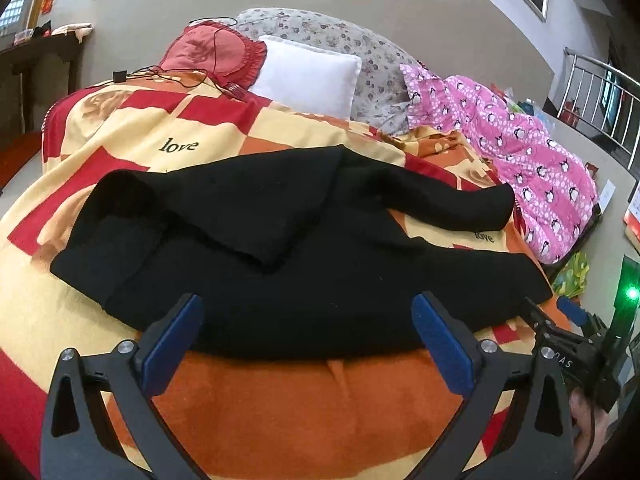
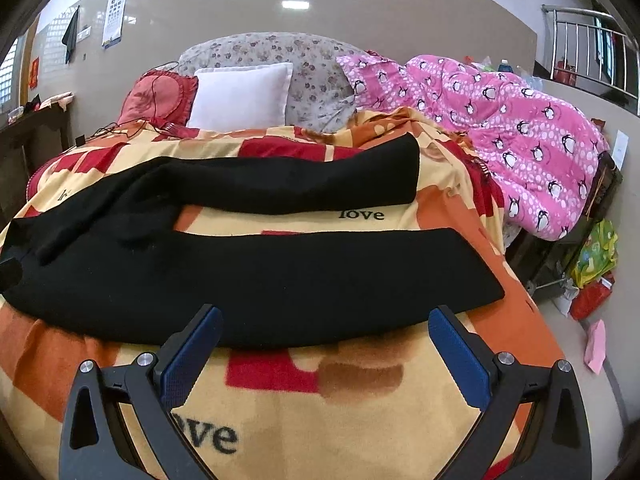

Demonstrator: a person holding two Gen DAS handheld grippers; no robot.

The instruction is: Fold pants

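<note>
- Red satin cushion with a ruffled edge [image 1: 216,54] at 11 o'clock in the left wrist view; a thin black cable [image 1: 160,74] trails across it onto the bedding.
- Plain white square pillow [image 1: 308,74] just beside the cushion, propped against a grey floral-print headboard cover [image 1: 320,32].
- Left gripper [image 1: 308,344] at 6 o'clock, blue-padded fingers spread wide, nothing between them; its tips sit at the near hem of the cloth, contact not clear.
- Black knit pants [image 1: 304,280] lie across the red, orange and cream checked blanket printed with "love" [image 1: 136,136]. Waist end at 9 o'clock in the left view, bunched, with a flap doubled over the middle.
- In the right wrist view the two legs run toward 3 o'clock, apart from each other, a strip of blanket showing between; the near leg lies flat, the far leg [image 2: 288,184] is rumpled.
- Right gripper [image 2: 326,346] at 6 o'clock in its own view, fingers likewise wide apart and empty, poised at the near leg's edge; seen small at 4 o'clock in the left view.
- Pink penguin-print quilt [image 2: 512,120] heaped at 2 o'clock, beyond the leg ends.
- Steel railing [image 2: 592,40] at the far right.
</note>
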